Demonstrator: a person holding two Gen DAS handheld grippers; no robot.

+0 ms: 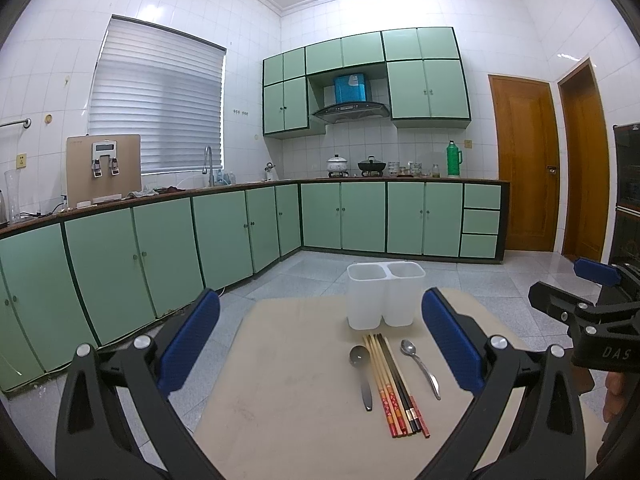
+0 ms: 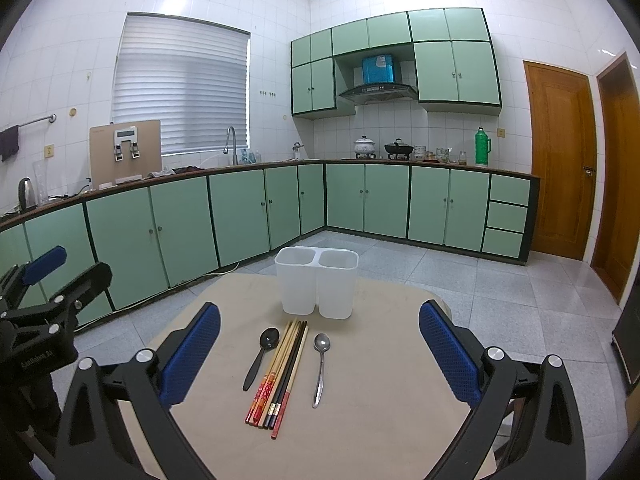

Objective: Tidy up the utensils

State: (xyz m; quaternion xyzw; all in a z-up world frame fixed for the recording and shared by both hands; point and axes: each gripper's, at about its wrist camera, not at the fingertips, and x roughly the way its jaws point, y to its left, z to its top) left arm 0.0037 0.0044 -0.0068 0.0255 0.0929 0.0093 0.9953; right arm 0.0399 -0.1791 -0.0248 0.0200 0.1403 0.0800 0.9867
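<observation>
A white two-compartment holder (image 1: pixel 385 294) (image 2: pixel 316 282) stands upright at the far side of a beige table (image 1: pixel 288 380) (image 2: pixel 380 360). In front of it lie a dark spoon (image 1: pixel 361 372) (image 2: pixel 262 356), a bundle of several chopsticks (image 1: pixel 394 386) (image 2: pixel 282 374) and a silver spoon (image 1: pixel 420 366) (image 2: pixel 320 364). My left gripper (image 1: pixel 320 344) is open and empty, above the table to the left of the utensils. My right gripper (image 2: pixel 320 352) is open and empty, above the utensils. Each gripper shows at the edge of the other view: the right (image 1: pixel 576 304), the left (image 2: pixel 52 292).
Green kitchen cabinets (image 1: pixel 168 248) (image 2: pixel 240 212) run along the left and back walls under a countertop with a sink, a dispenser, pots and a green thermos (image 1: pixel 454 159). Wooden doors (image 1: pixel 524 160) stand at the right. Grey tiled floor (image 2: pixel 460 292) surrounds the table.
</observation>
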